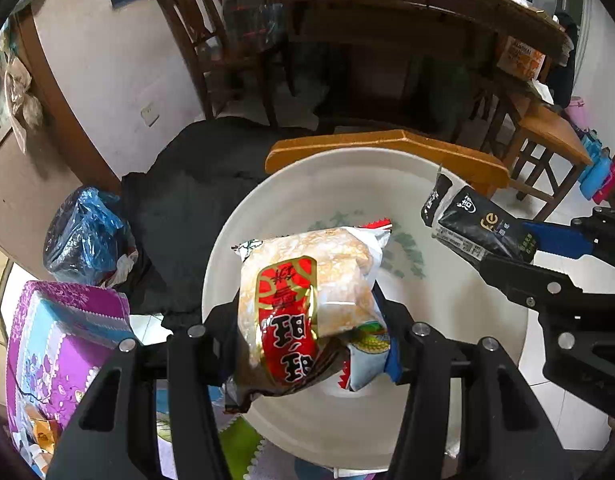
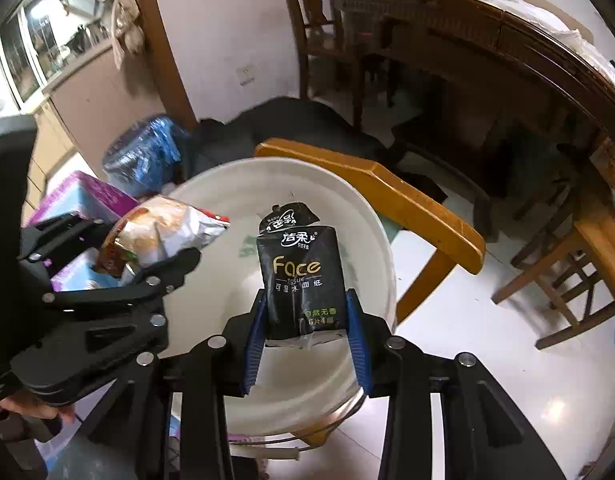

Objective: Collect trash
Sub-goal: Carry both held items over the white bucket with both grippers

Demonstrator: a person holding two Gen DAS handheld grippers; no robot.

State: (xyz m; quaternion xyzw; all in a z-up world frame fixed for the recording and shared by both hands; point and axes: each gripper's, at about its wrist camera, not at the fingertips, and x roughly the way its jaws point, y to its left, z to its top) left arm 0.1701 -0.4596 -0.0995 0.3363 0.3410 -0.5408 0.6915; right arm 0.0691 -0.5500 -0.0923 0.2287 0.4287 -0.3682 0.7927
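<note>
Snack wrapper (image 1: 307, 304) clamped in left tool (image 1: 307, 340); tissue pack (image 2: 303, 280) clamped in right tool (image 2: 307, 320).

Between our right fingers (image 2: 357, 332) we read the black tissue pack (image 2: 300, 276). Near its torn top stand the white brand characters "洁柔". Below them comes "Face" in large gold letters, then small "Tissue" and the line "可湿水面纸". Lower down, level with the fingertips, green print says "自然无香", and beneath it "6片4层", partly blurred.

Between our left fingers (image 1: 223, 344) the snack wrapper (image 1: 307, 304) carries a red panel with large black characters outlined in white; we see them upside down and cannot make them out with certainty.

In the left view the tissue pack shows only "Fe".
</note>
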